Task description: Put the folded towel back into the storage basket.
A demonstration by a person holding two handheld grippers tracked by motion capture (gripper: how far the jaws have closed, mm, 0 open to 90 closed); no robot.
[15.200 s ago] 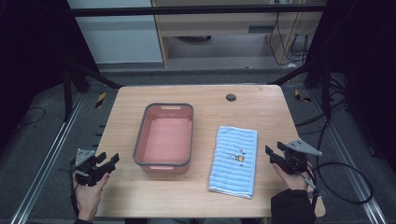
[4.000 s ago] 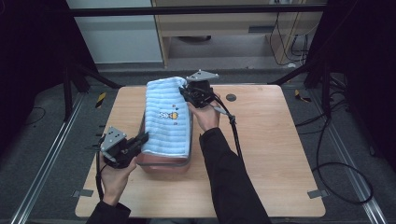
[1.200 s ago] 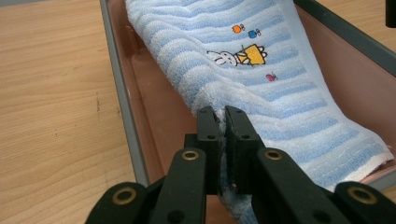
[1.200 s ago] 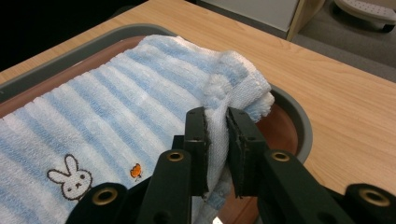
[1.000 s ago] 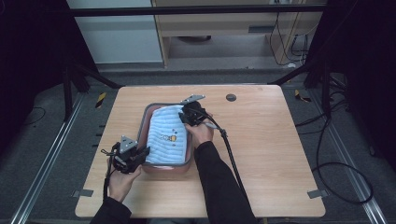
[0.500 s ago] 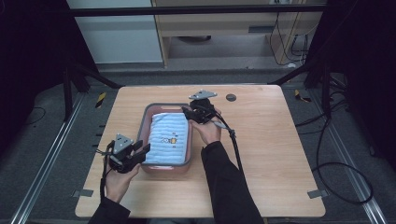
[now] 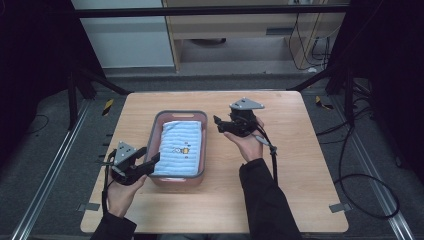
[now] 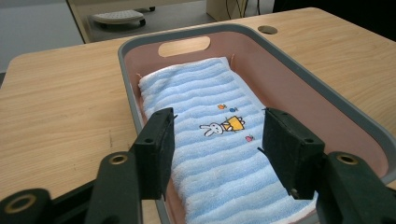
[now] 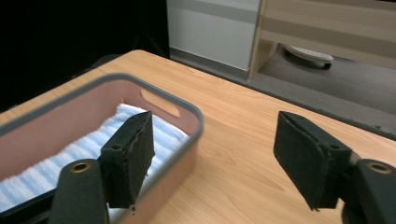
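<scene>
showing a wooden table (image 7: pixel 300 165) bearing a pink bin (image 7: pixel 202 150) with a grey rim; inside it a folded blue striped towel (image 7: pixel 179 149) lies flat. left gripper (image 7: pixel 148 165), jaws spread, empty, at the bin's near-left corner. right gripper (image 7: pixel 218 124), jaws spread, empty, beside the bin's right rim.

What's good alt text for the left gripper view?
A folded blue-striped towel with a small cartoon rabbit print lies flat inside a pink basin with a grey rim, on a wooden table. The left tongs are open, their black pads either side of the towel's near end.
</scene>
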